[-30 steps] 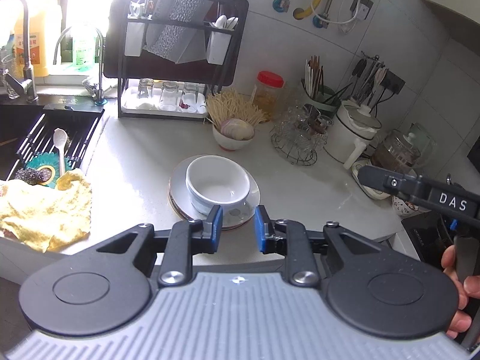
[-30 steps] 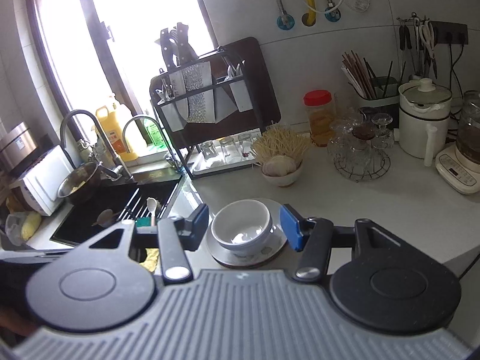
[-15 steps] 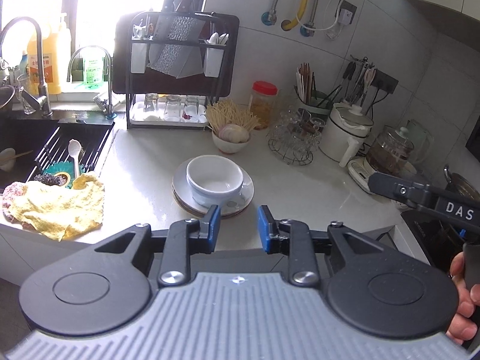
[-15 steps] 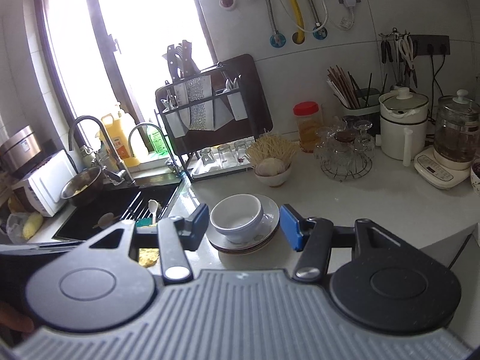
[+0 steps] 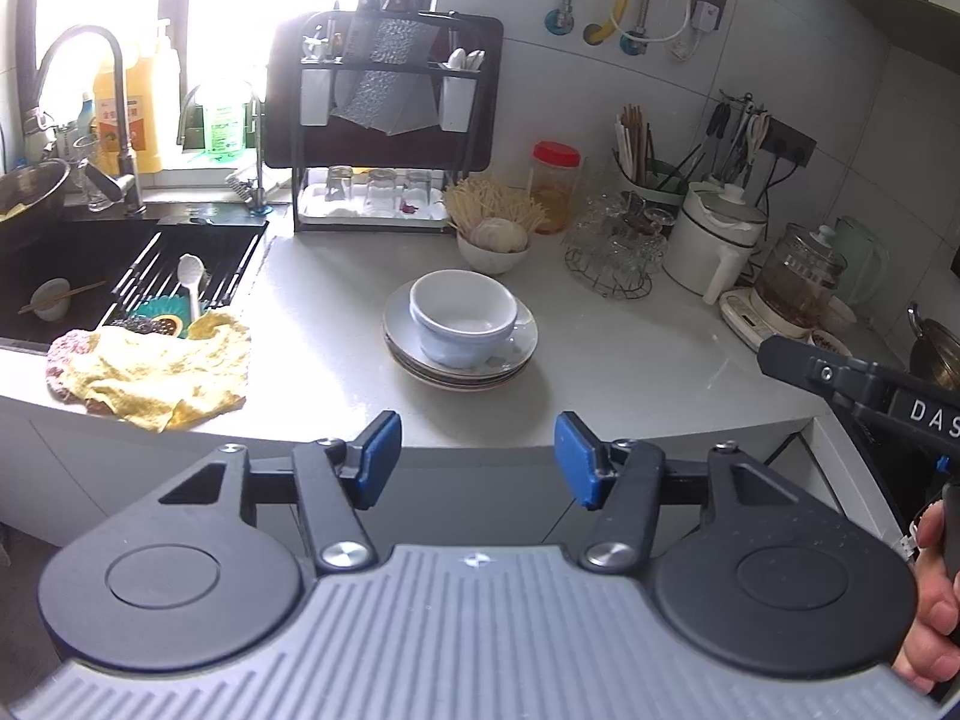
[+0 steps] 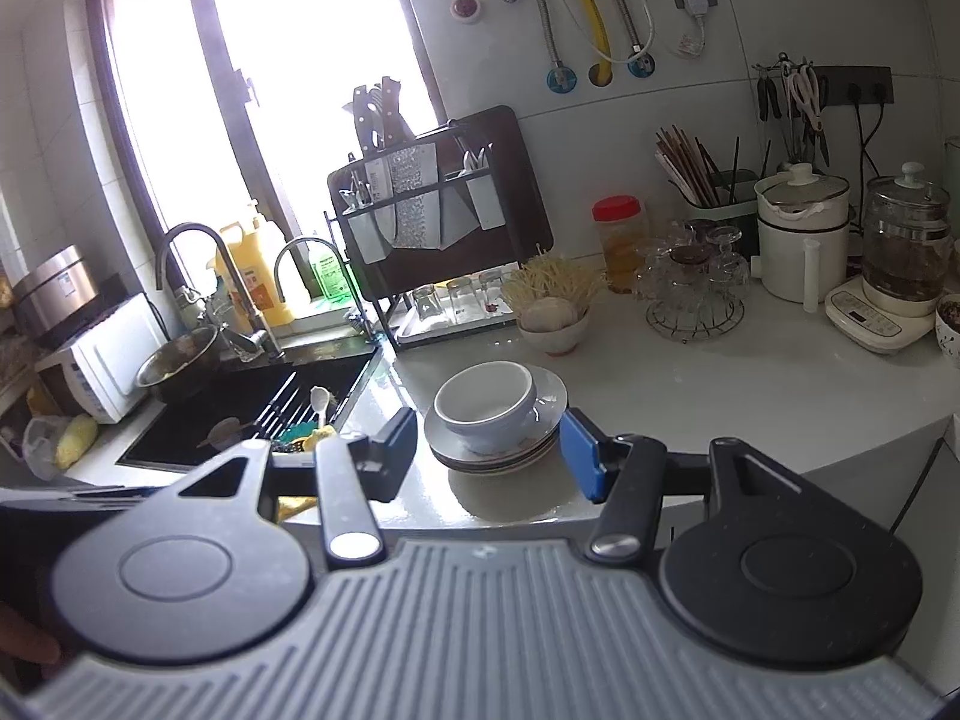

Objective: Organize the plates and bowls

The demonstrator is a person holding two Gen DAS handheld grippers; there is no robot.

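Note:
A white bowl (image 5: 462,317) (image 6: 486,405) stands upright on a small stack of plates (image 5: 461,360) (image 6: 498,444) in the middle of the white counter. My left gripper (image 5: 477,459) hangs off the counter's front edge, well short of the stack. Its jaws are opening and nothing is between them. My right gripper (image 6: 489,447) is open and also holds nothing. It sits back from the stack, which shows in the gap between the blue pads. The right tool (image 5: 864,387) pokes into the left wrist view at the right edge, with a hand below it.
A yellow cloth (image 5: 162,369) lies on the counter's left by the sink (image 5: 90,258). A black dish rack (image 5: 384,120) with glasses stands at the back. A bowl of garlic (image 5: 493,243), a red-lidded jar (image 5: 555,186), a wire basket of glasses (image 5: 615,246) and kettles (image 5: 717,240) line the back right.
Both grippers have drawn back from the bowl and plates, which now look smaller and farther off. The left jaws have spread much wider. The right jaws keep their gap.

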